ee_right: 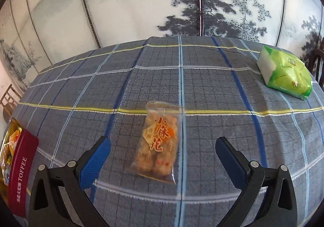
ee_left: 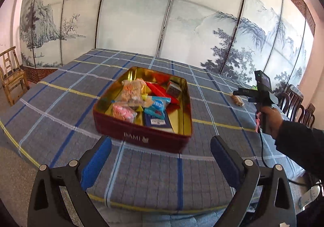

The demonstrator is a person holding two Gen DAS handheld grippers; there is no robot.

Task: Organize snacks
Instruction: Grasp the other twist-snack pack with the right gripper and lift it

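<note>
The left gripper (ee_left: 161,146) is pointing downward at a moderate slant over the near part of the surface (ee_left: 60,105). The right gripper (ee_right: 162,147) is tilting down more steeply; in the left wrist view it is showing well off to the right of the left jaws, gripped by a hand (ee_left: 270,118) coming out of a dark sleeve (ee_left: 299,141).

The surface is wearing a grey-blue checked cloth with blue, white and yellow lines. Behind it a wall of panels painted with ink landscapes (ee_left: 141,20) is standing. A bamboo chair (ee_left: 12,77) is sitting far left of the left jaws, and dark wooden chairs (ee_left: 293,101) are lining up far right.

The left jaws are standing spread wide and are holding nothing, touching nothing. Just ahead of them, centred on the gap, a dark red tin (ee_left: 141,135) with a gold lining is lying open, and assorted wrapped snacks (ee_left: 141,101) are resting inside it.

The right jaws are likewise standing spread wide and empty. A clear packet of fried twists (ee_right: 157,141) with orange lettering is lying flat on the cloth between and slightly ahead of the pads (ee_right: 95,158), clear of both. The same red tin is appearing at the far left edge of the right jaws' view. A green tissue pack (ee_right: 285,73) is lying well ahead and to the right.
</note>
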